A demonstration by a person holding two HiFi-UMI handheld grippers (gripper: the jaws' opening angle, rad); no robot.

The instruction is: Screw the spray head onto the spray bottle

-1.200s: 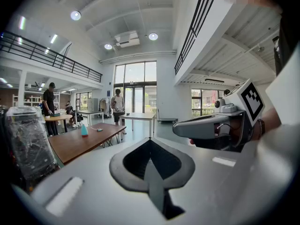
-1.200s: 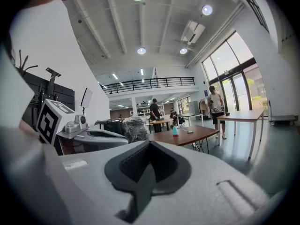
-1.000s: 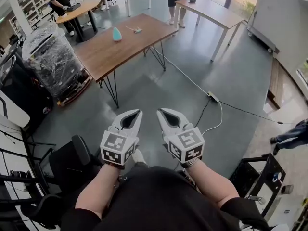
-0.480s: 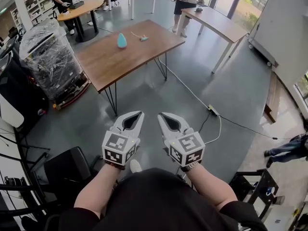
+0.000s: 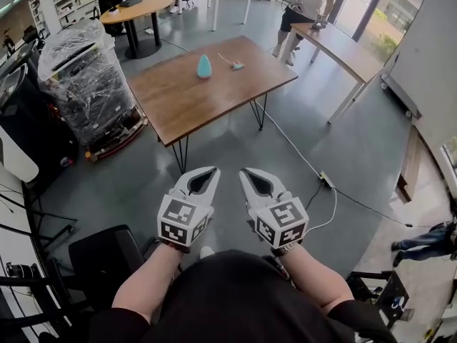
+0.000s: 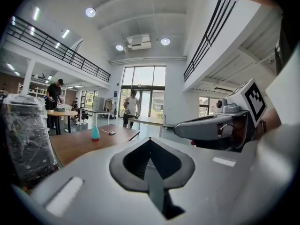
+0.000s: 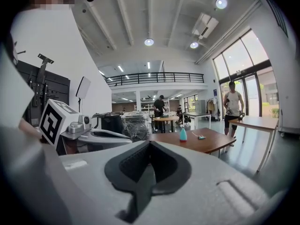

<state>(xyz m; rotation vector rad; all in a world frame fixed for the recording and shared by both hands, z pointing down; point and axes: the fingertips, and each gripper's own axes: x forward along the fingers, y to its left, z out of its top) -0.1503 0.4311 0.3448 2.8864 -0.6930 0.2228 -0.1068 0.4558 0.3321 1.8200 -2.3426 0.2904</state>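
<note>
A teal spray bottle (image 5: 204,66) stands on a brown wooden table (image 5: 178,98) far ahead of me. The spray head (image 5: 233,63) lies on the tabletop to the bottle's right, apart from it. My left gripper (image 5: 214,170) and right gripper (image 5: 244,171) are held side by side in front of my body, over the grey floor and well short of the table. Both are shut with nothing between their jaws. The bottle (image 6: 95,133) also shows small in the left gripper view, and the bottle (image 7: 183,135) and spray head (image 7: 200,137) in the right gripper view.
A pallet load wrapped in plastic film (image 5: 86,77) stands left of the table. A cable with a power strip (image 5: 325,179) runs across the floor to the right. Black chairs (image 5: 107,259) stand at my left. People stand at other tables (image 5: 343,45) in the back.
The table with the bottle has come closer and shifted right in the head view as I walk toward it. Both grippers keep their pose and stay shut.
</note>
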